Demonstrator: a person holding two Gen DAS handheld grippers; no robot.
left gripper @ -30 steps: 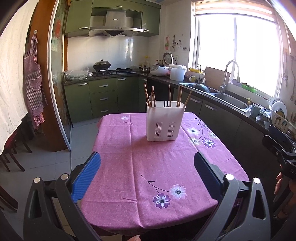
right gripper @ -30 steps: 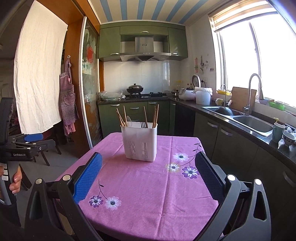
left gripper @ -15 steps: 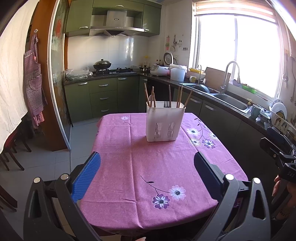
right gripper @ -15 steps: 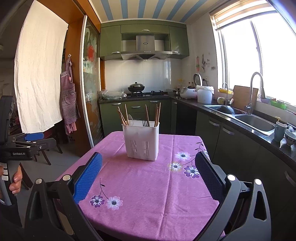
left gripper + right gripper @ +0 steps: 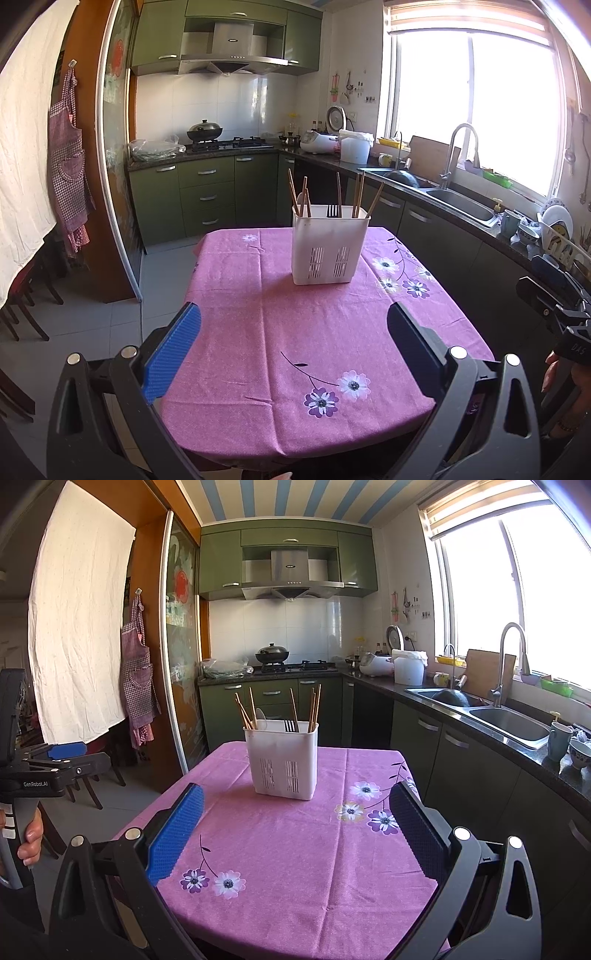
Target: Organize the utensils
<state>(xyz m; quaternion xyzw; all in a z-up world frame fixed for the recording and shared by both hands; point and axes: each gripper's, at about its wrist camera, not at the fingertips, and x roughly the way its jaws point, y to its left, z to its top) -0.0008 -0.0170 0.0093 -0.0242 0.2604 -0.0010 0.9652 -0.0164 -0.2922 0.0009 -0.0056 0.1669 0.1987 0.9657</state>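
Note:
A white slotted utensil holder (image 5: pixel 328 249) (image 5: pixel 282 760) stands upright toward the far end of the table with the purple floral cloth (image 5: pixel 295 332) (image 5: pixel 295 849). Several wooden chopsticks (image 5: pixel 358 195) (image 5: pixel 314 709), a fork (image 5: pixel 333 211) (image 5: pixel 291 725) and a spoon (image 5: pixel 260 716) stick out of it. My left gripper (image 5: pixel 293 314) hangs open over the near table edge, nothing between its fingers. My right gripper (image 5: pixel 295 794) is open too, empty, at the table's near right side. Both are well short of the holder.
Green cabinets and a dark counter (image 5: pixel 424 192) with a sink (image 5: pixel 506 723) run along the right. A stove with a wok (image 5: pixel 205 131) is at the back. A chair (image 5: pixel 92 775) and a hanging apron (image 5: pixel 68 158) are to the left.
Both cameras have drifted slightly; the right gripper tilted up a little and the holder sits lower in its view. Both grippers stay open and empty.

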